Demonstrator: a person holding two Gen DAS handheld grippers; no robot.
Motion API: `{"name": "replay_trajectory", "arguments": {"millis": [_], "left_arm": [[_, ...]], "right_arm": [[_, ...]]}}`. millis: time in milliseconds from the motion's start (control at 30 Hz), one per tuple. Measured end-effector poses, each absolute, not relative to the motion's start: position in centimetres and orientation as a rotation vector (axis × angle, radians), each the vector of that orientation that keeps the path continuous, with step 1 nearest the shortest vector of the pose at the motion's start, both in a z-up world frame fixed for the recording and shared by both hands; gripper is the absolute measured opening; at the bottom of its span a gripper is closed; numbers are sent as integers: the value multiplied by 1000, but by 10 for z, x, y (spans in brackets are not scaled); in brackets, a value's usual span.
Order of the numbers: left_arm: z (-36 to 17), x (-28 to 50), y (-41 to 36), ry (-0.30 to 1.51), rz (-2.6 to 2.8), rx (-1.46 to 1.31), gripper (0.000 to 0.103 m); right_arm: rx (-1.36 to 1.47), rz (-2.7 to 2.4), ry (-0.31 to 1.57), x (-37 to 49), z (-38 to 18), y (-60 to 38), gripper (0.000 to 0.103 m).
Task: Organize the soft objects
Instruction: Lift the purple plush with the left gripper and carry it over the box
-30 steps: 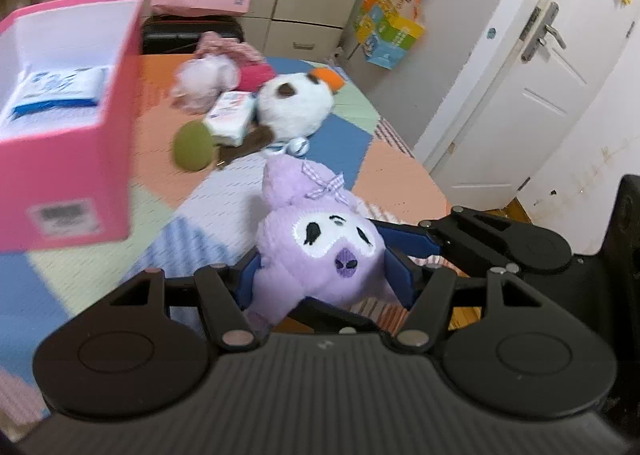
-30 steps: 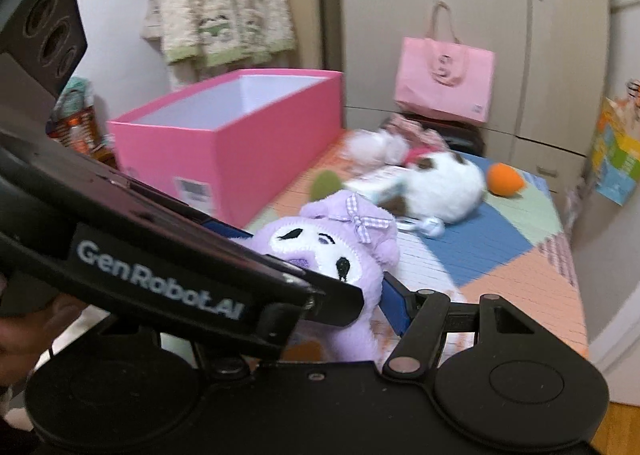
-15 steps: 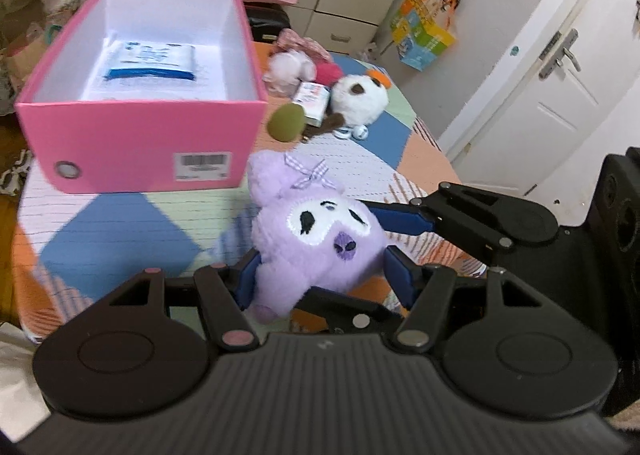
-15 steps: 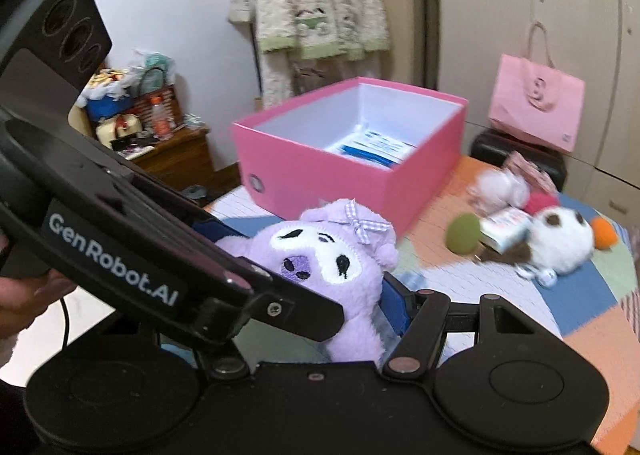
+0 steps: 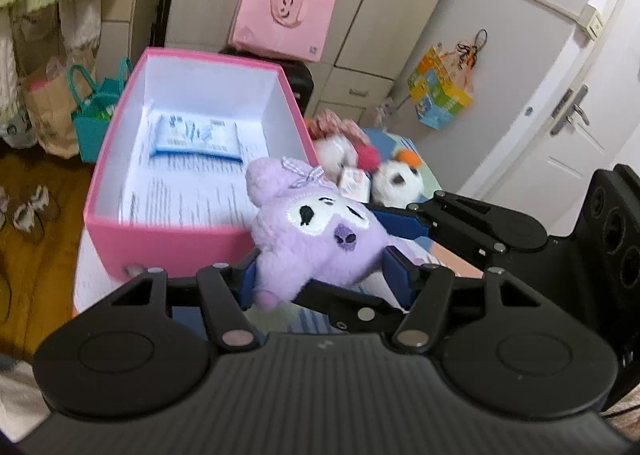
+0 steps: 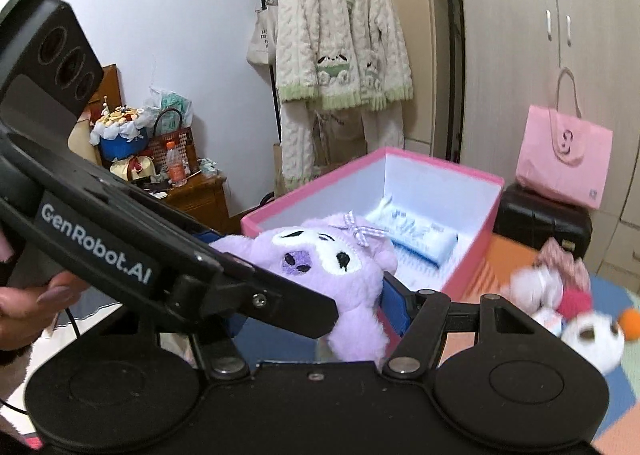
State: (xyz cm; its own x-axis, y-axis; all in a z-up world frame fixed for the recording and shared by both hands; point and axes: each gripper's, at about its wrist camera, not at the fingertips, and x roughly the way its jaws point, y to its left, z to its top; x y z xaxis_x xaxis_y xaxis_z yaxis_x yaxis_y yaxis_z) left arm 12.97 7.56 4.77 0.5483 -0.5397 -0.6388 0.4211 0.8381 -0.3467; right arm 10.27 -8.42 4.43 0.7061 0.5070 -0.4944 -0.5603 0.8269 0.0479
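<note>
A purple plush toy (image 5: 316, 239) with a checked bow is held in the air between both grippers. My left gripper (image 5: 324, 279) is shut on it, and my right gripper (image 6: 316, 315) is shut on the same plush (image 6: 332, 267). The open pink box (image 5: 120, 223) stands just beyond it, with a white and blue pack (image 5: 196, 135) inside. The box also shows in the right wrist view (image 6: 476, 239). More soft toys lie on the patchwork table to the right: a white plush (image 5: 396, 183) with an orange part and a pink and white one (image 6: 556, 283).
A pink tote bag (image 5: 280, 19) sits on a dark case behind the table. A cream robe (image 6: 340, 55) hangs on a rack at the back left. A white door (image 5: 576, 135) is at the right. A wooden side table (image 6: 192, 191) holds clutter.
Both grippers have lifted the purple plush higher and carried it toward the pink box; the box now sits right behind the plush, and its inside is in view.
</note>
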Motion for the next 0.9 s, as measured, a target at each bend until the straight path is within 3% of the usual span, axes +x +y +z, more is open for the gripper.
{"name": "replay_trajectory", "arguments": {"millis": [533,900], "left_arm": [[37,262,89,821,-624,-315,56],[5,331,86,916,-574,-380,53]], "right_arm": [[-254,540,475,217,51,-66,70],[-281,562,581,279,33,-63,69]]}}
